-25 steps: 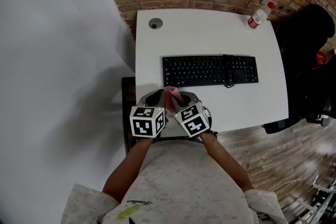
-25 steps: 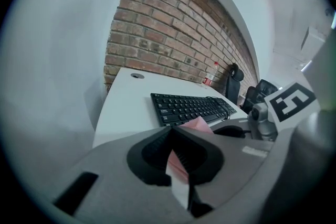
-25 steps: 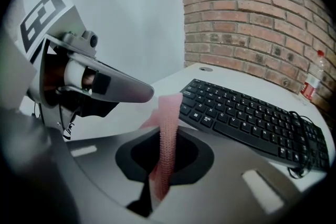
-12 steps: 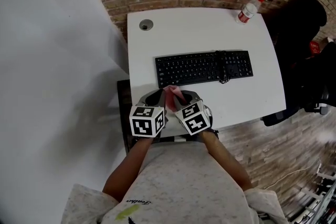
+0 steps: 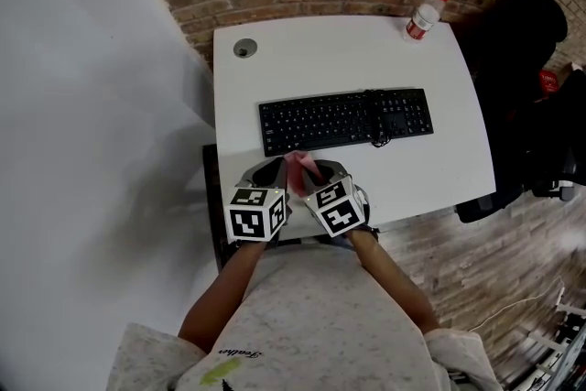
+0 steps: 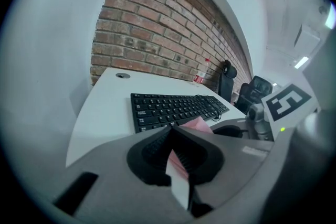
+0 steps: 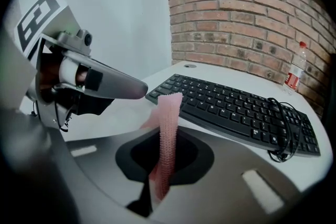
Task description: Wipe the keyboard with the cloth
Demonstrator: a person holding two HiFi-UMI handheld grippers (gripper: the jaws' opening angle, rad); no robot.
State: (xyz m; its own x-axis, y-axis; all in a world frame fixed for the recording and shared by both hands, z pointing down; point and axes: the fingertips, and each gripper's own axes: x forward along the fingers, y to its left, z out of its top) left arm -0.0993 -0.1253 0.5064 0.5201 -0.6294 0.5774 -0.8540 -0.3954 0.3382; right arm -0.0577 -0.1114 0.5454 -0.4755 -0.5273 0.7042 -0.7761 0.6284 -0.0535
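Note:
The black keyboard [image 5: 343, 121] lies across the middle of the white desk [image 5: 458, 169]. Both grippers hang side by side over the desk's near edge, just short of the keyboard. The pink cloth [image 5: 300, 167] is bunched between them. My left gripper [image 5: 278, 169] is shut on the cloth, and a pale strip of it [image 6: 178, 178] is pinched between the jaws. My right gripper [image 5: 317, 171] is also shut on the cloth [image 7: 168, 118], which stands up in a ribbed column from between its jaws. The keyboard [image 7: 236, 110] lies just ahead and to the right of that gripper.
A water bottle with a red cap [image 5: 420, 16] stands at the desk's far right corner. A cable grommet [image 5: 244, 48] sits at the far left corner. A coiled black cable [image 5: 375, 138] rests on the keyboard. A black office chair [image 5: 526, 59] stands to the right, a brick wall behind.
Both grippers keep the same pose with the cloth between them. The head camera has shifted, so the desk and keyboard sit further left in the view.

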